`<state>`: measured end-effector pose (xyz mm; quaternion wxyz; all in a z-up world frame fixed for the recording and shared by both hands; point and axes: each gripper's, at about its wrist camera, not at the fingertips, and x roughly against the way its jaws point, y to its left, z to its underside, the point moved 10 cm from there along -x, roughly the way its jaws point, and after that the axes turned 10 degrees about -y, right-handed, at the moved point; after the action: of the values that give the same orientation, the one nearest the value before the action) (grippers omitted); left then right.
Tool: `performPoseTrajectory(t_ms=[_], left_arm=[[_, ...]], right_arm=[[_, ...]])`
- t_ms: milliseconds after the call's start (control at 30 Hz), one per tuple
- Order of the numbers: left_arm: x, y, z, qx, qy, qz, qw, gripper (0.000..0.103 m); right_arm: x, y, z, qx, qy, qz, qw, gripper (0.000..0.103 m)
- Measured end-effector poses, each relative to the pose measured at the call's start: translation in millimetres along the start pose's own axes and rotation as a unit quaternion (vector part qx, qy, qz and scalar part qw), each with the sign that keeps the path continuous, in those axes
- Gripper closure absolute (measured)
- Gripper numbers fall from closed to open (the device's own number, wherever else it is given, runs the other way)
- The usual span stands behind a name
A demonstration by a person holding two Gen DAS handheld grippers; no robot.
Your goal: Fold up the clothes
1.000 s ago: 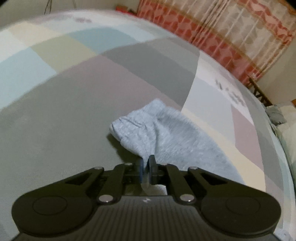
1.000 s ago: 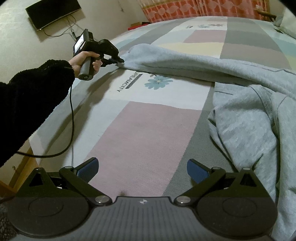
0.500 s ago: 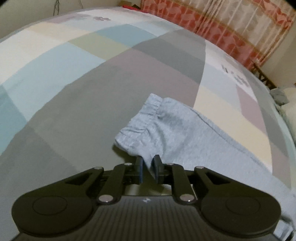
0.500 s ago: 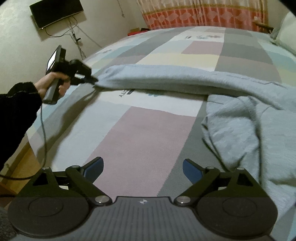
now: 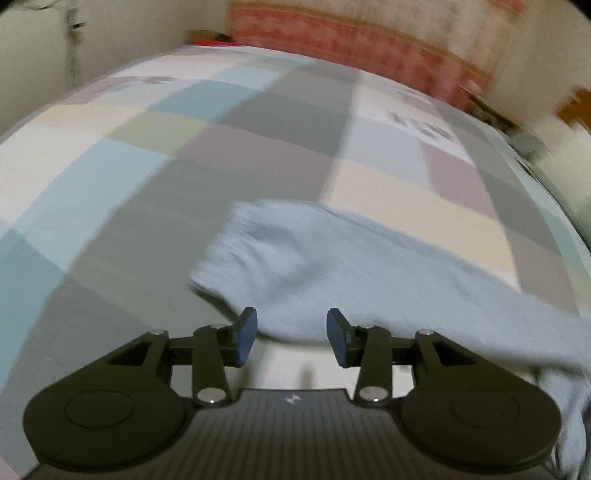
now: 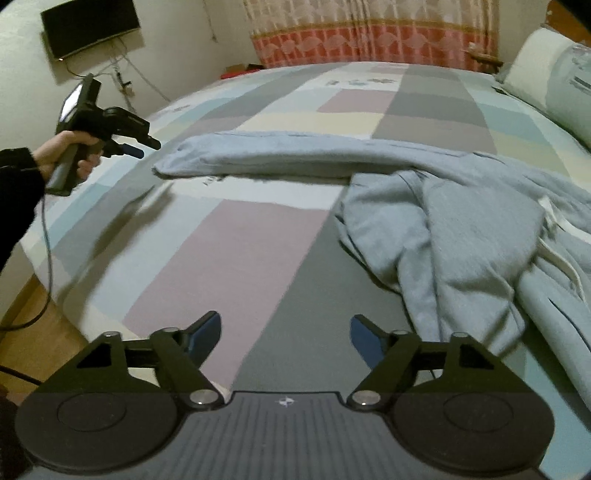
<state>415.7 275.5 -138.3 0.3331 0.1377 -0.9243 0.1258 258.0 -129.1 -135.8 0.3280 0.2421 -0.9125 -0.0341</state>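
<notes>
Light grey-blue sweatpants (image 6: 461,240) lie on the patchwork bedspread (image 6: 236,258), bunched at the right. One leg (image 6: 295,158) stretches left across the bed. Its cuff (image 5: 266,251) lies flat just beyond my left gripper (image 5: 291,334), whose jaws are opening and press on nothing. From the right wrist view, the left gripper (image 6: 144,147) hangs a little up and left of the cuff end, apart from it. My right gripper (image 6: 285,330) hovers over bare bedspread left of the bunched cloth; its jaws are closing with nothing between them.
A person's hand and dark sleeve (image 6: 22,177) hold the left gripper, and a cable (image 6: 46,258) hangs past the bed's left edge over wooden floor (image 6: 33,332). Pillows (image 6: 546,81) sit at the far right, a curtain (image 6: 369,33) behind, and a wall screen (image 6: 90,26) at upper left.
The left gripper let go of the cuff, opened and drew back from it; the leg settled onto the bed. The right gripper's jaws narrowed as it shifted over the bedspread.
</notes>
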Motion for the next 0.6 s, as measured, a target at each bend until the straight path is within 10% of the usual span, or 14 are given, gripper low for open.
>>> performPoseTrajectory(t_ms=[600], left_arm=[[40.3,-175.1,126.0,-0.181,0.037,0.166,0.9687,0.044]], right_arm=[[6.7,-41.0,-22.4,0.045,-0.018,0.015,0.999,0.03]])
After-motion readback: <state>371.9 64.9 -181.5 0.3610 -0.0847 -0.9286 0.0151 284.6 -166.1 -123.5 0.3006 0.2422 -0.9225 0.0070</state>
